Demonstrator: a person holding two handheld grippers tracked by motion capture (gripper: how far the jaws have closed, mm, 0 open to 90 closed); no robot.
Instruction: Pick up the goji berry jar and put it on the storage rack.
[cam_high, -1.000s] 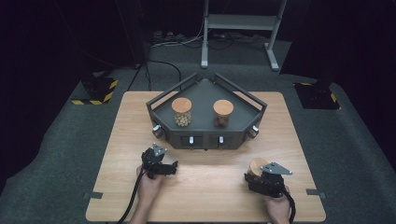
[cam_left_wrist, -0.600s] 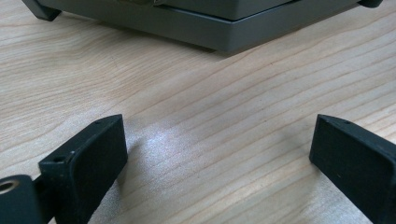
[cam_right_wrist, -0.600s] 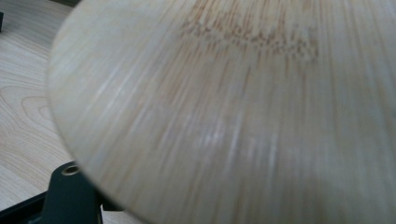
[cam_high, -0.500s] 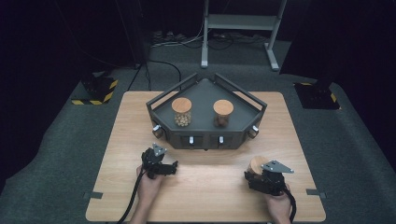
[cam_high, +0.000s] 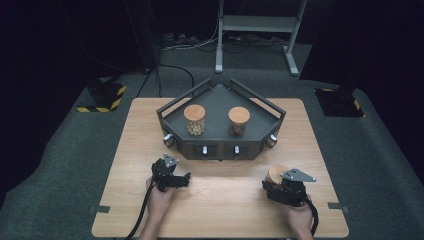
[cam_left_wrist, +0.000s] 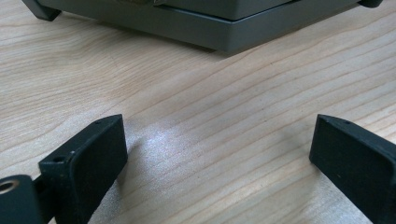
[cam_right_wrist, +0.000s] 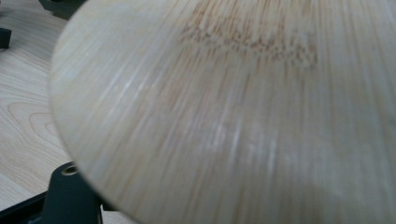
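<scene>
Wooden table (cam_high: 225, 200) bears a grey tray (cam_high: 220, 102) with two jars; nearer than it, left gripper (cam_high: 172, 177) gapes empty, right gripper (cam_high: 285, 187) pinches a lid (cam_right_wrist: 233, 116).

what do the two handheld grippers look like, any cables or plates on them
Both grippers are black and boxy. The left gripper has a small grey three-cornered plate on top and a black cable trailing back past the hand; its jaws are flat black blocks with small holes. The right gripper carries a larger grey three-cornered plate and a black cable looping by the wrist. No sleeves are visible.
</scene>
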